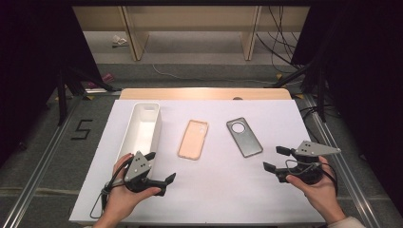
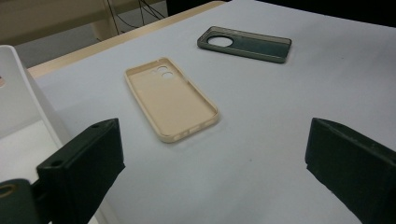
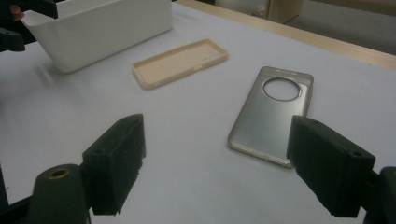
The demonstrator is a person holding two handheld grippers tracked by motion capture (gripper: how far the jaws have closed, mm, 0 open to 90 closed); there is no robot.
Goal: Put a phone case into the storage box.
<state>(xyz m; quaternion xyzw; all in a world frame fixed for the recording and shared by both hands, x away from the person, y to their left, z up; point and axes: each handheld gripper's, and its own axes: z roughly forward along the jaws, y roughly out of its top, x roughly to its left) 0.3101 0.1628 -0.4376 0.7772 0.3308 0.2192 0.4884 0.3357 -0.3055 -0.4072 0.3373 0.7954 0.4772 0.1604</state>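
Note:
A peach phone case [image 1: 193,138] lies hollow side up in the middle of the white table top [image 1: 223,190]. To its right rests a grey phone case [image 1: 244,137] with a round camera hole. My left gripper [image 1: 160,167] is held open near the front left, empty, its jaws pointing toward the peach phone case [image 2: 172,99]. My right gripper [image 1: 276,158] is open at the front right with nothing in it, and the grey phone case [image 3: 273,114] lies just beyond its jaws.
A long white bin [image 1: 140,130] stands lengthwise on the left, right beside the left hand. The table's wooden far edge [image 1: 204,93] shows behind the sheet. Dark stands and cables flank both sides.

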